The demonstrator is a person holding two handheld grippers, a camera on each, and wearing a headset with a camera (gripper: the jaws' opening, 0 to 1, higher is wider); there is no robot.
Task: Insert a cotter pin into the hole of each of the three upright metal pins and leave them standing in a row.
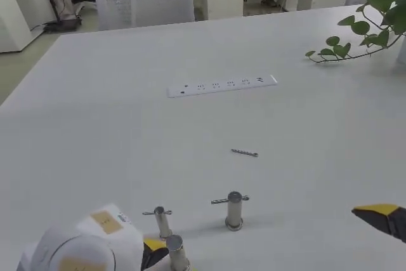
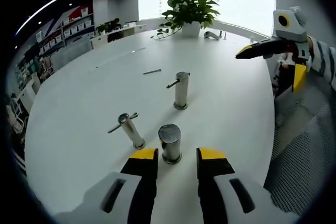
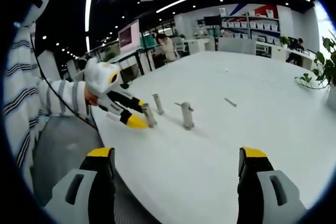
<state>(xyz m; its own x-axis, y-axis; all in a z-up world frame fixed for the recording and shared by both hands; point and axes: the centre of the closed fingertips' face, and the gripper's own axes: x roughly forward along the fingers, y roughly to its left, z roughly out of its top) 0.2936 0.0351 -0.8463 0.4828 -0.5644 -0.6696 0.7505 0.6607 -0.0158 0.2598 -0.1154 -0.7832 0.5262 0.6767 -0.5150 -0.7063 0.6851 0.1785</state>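
In the head view the bare pin (image 1: 176, 251) is cut off at the bottom edge. The left gripper (image 2: 177, 156) beside it is mostly hidden under its own white body, and the right gripper (image 3: 177, 155) is cut by the right edge, well right of the thick pin (image 1: 234, 211). The left gripper view is clearer: its jaws are partly open on either side of the bare pin's foot, with a gap showing, so they pinch nothing. No hole can be made out in that pin. The right gripper's jaws are spread wide and hold nothing. The thick pin stands upright with a cotter pin (image 1: 222, 200) through its top. The thin pin (image 1: 162, 220), left of it, carries one too, and the bare pin stands left of the thick pin and nearer the person. A loose cotter pin (image 1: 244, 152) lies beyond the thick pin, with a power strip (image 1: 222, 85) farther beyond and a plant (image 1: 374, 17) far to its right.
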